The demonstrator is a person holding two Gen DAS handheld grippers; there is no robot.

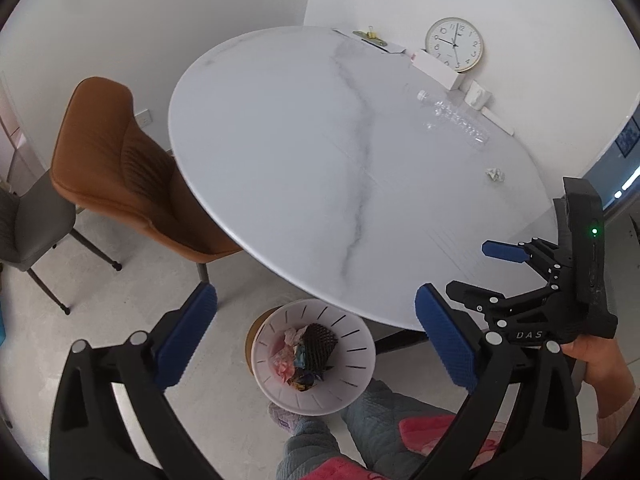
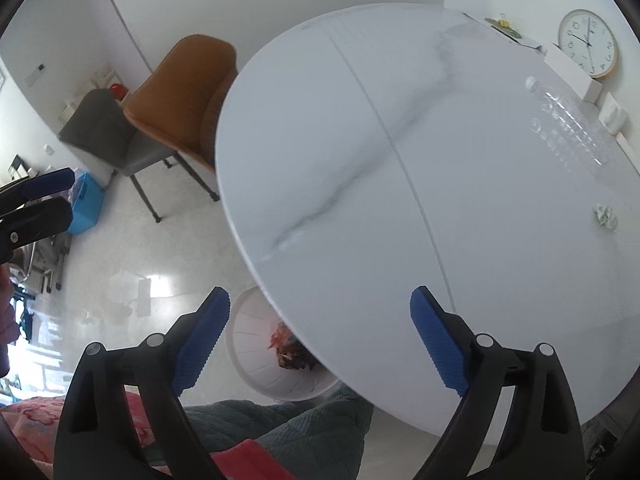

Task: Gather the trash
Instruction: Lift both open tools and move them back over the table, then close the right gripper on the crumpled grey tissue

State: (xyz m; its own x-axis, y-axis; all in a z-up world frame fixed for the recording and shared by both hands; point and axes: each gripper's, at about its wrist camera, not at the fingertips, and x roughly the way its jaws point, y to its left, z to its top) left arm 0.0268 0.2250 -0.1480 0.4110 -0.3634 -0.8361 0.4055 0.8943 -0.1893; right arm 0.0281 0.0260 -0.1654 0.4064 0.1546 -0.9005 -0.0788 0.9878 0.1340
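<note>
A white slotted trash bin [image 1: 276, 372] stands on the floor under the table's near edge, holding wrappers and a dark foam net [image 1: 318, 346]; it also shows in the right wrist view [image 2: 256, 354]. A clear plastic bottle [image 1: 454, 117] lies on the white marble table [image 1: 300, 160], with a crumpled paper ball [image 1: 495, 174] nearer. They show in the right wrist view too: bottle [image 2: 568, 126], paper ball [image 2: 606, 216]. My left gripper [image 1: 316, 336] is open and empty above the bin. My right gripper [image 2: 320, 336] is open and empty over the table's near edge.
A wall clock [image 1: 454, 44], a white box [image 1: 438, 69] and small white items sit at the table's far side. An orange chair [image 1: 120, 168] and a grey chair [image 1: 28, 220] stand left. A blue box [image 2: 86, 202] is on the floor. The person's legs are below.
</note>
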